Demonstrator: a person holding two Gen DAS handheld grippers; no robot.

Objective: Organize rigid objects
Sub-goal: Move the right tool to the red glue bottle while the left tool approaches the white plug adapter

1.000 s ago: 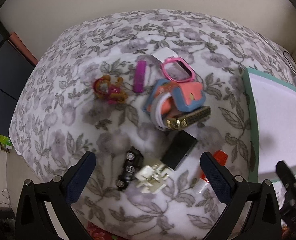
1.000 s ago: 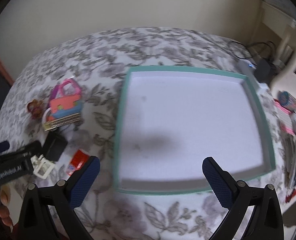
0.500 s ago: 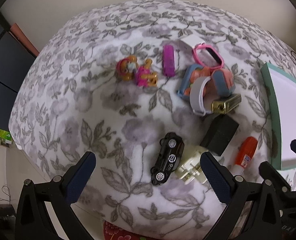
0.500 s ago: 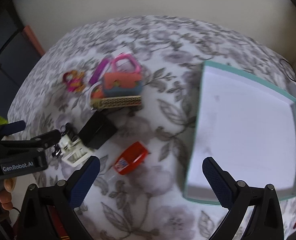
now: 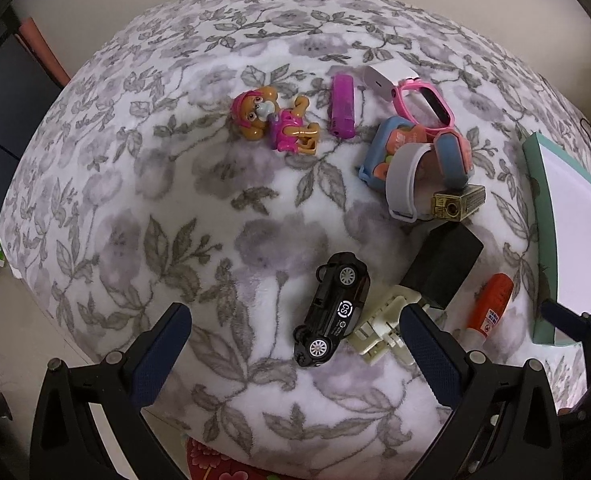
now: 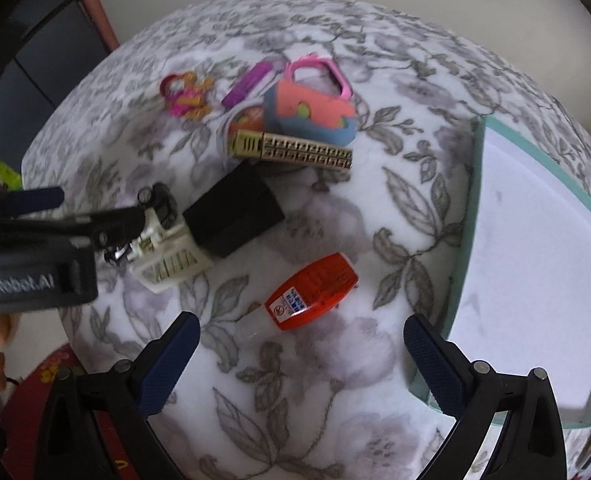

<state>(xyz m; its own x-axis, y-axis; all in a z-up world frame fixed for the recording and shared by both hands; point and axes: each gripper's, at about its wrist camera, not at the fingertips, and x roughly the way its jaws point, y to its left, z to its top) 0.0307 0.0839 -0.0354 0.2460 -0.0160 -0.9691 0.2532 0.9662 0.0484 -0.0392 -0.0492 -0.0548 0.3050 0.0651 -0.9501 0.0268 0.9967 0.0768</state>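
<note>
While both tongs are hovering empty over the floral-cloth tabletop (image 5: 199, 216), I'm reading the next pick. Left tongs (image 5: 291, 336) are gaping wide, holding nothing; the black toy car (image 5: 333, 309) is lying between the fingers, just ahead, long axis running near-to-far with a slight rightward lean, touching the cream plastic connector (image 5: 381, 326) on its right. Right tongs (image 6: 301, 344) are spread just as wide, nothing gripped; the orange glue bottle (image 6: 313, 292) is sitting just ahead between the fingers, long axis diagonal, clear cap toward near-left. I'm judging the left hand nearer the car, the right nearer the glue. The teal-rimmed tray (image 6: 461, 264) is lying to the right, nothing in the part I can see, so sorting looks barely begun. Further back: black block (image 5: 441, 266), gold lighter (image 5: 459, 202), pink dog figure (image 5: 273, 122), purple stick (image 5: 342, 106), watches piled together. Plain wall behind, dark cabinet at left.
</note>
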